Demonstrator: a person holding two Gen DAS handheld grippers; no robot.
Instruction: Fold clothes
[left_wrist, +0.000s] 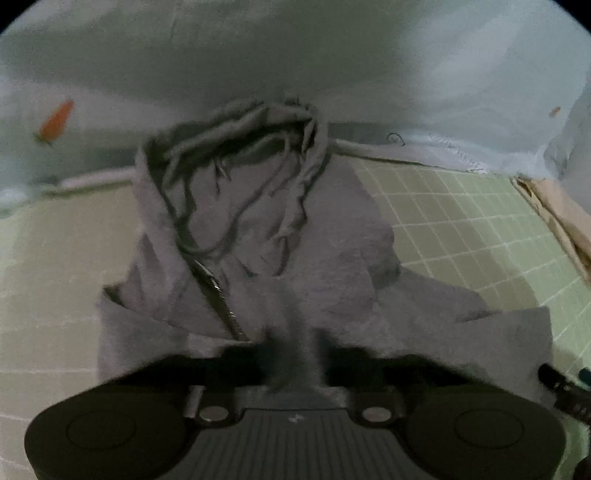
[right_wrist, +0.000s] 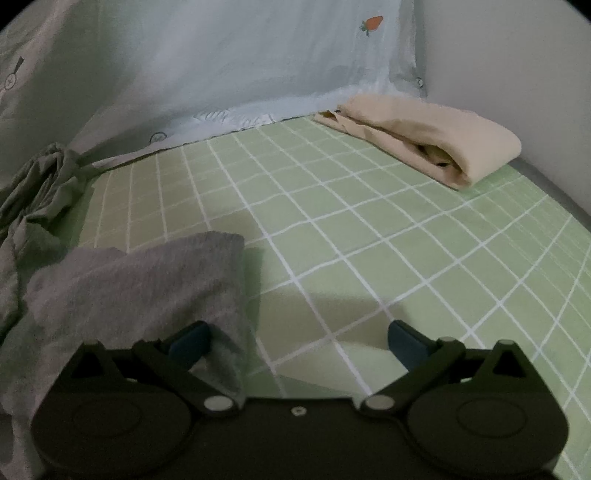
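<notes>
A grey zip hoodie (left_wrist: 258, 229) lies on the green checked sheet (left_wrist: 461, 206), its hood bunched at the far end and the zipper (left_wrist: 221, 295) running towards me. My left gripper (left_wrist: 299, 354) is shut on a fold of the hoodie's near edge; the dark fingers are blurred. In the right wrist view a grey sleeve (right_wrist: 147, 280) of the hoodie lies at the left. My right gripper (right_wrist: 299, 343) stands open just above the sheet. The left blue fingertip (right_wrist: 192, 341) touches the sleeve's edge, and the right one is over bare sheet.
A folded beige cloth (right_wrist: 424, 140) lies at the far right by the white wall (right_wrist: 517, 74). A pale blue fabric with a carrot print (right_wrist: 258, 55) hangs along the back. Bare green checked sheet (right_wrist: 369, 240) stretches to the right of the hoodie.
</notes>
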